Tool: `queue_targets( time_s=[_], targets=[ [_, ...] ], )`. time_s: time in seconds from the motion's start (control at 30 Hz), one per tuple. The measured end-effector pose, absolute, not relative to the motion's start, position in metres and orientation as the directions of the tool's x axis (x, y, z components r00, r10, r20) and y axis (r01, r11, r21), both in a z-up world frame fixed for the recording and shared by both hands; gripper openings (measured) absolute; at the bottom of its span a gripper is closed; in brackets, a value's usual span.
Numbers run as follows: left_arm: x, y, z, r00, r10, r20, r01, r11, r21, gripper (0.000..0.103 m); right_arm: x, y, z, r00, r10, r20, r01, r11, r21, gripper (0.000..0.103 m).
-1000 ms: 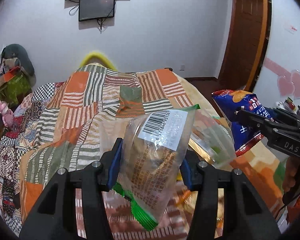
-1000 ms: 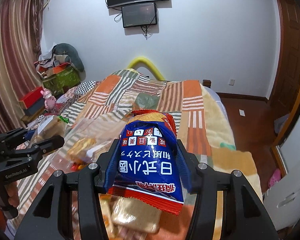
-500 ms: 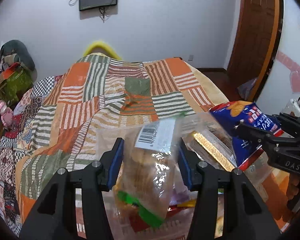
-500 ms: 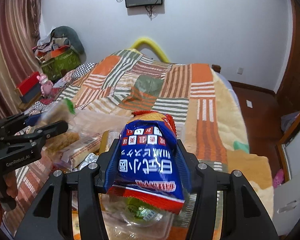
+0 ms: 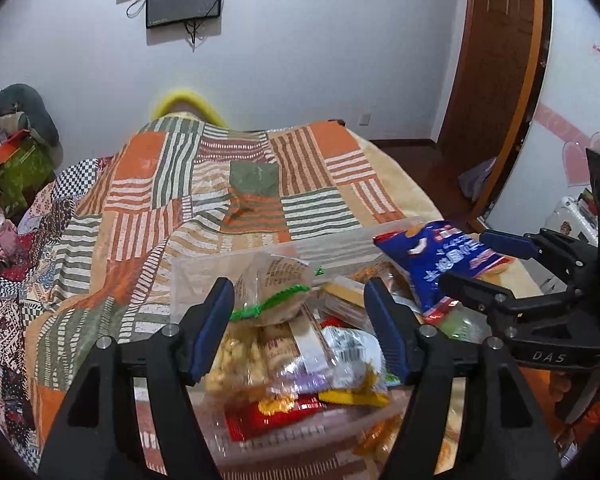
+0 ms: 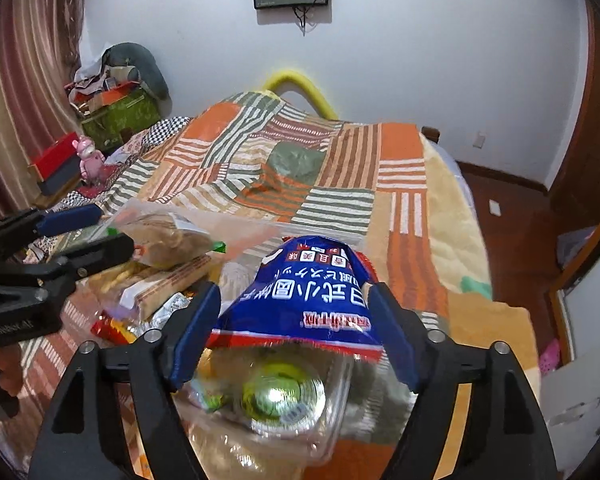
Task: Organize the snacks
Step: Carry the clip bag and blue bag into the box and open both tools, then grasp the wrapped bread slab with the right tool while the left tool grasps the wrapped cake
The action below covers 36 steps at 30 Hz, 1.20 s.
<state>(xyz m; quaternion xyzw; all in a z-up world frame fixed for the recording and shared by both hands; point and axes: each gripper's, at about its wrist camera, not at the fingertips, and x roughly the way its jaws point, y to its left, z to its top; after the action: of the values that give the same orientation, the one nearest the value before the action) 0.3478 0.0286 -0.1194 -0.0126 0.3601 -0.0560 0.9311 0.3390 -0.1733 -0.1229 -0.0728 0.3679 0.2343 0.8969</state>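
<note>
The left gripper (image 5: 300, 316) hangs with fingers spread over a clear plastic bin (image 5: 204, 268) of mixed snacks; a clear-wrapped pastry pack (image 5: 274, 292) lies loose between its tips, at 12 o'clock; at 2 o'clock the right gripper (image 6: 294, 332) pinches a blue chip bag (image 6: 300, 300) above the bin; beyond spreads the patchwork bedspread (image 5: 220, 188).

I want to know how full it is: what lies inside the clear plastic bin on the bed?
The clear plastic bin holds a heap of wrapped snacks, topped by a bread packet. The bottom is hidden under them.
</note>
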Motion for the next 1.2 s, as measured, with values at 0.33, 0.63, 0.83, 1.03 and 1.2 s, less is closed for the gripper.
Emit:
queue_targets(
  time_s=[0.33,0.63,0.83,1.03,1.2],
  targets=[
    [0.296,0.035,-0.111,0.746,-0.100,-0.658,0.087,0.995,-0.053,0.081,0.287,-0.185,-0.120,0.626,0.381,-0.680,-0.497,0.867,0.029,0.083],
    [0.260,0.036,-0.141,0.696,-0.104,-0.711,0.100,0.994,-0.047,0.085,0.270,-0.182,-0.164,0.551,0.347,-0.759,-0.478,0.877,0.053,0.087],
    [0.246,0.031,-0.163,0.658,-0.117,-0.744,0.111,0.992,-0.058,0.085,0.285,-0.173,-0.187,0.496,0.333,-0.802,-0.473,0.878,0.072,0.093],
    [0.246,0.022,-0.176,0.630,-0.134,-0.765,0.120,0.990,-0.076,0.085,0.299,-0.173,-0.199,0.437,0.356,-0.826,-0.461,0.877,0.135,0.090],
    [0.251,0.010,-0.182,0.607,-0.170,-0.776,0.129,0.985,-0.114,0.085,0.291,-0.185,-0.197,0.420,0.391,-0.819,-0.464,0.868,0.176,0.079]
  ],
)
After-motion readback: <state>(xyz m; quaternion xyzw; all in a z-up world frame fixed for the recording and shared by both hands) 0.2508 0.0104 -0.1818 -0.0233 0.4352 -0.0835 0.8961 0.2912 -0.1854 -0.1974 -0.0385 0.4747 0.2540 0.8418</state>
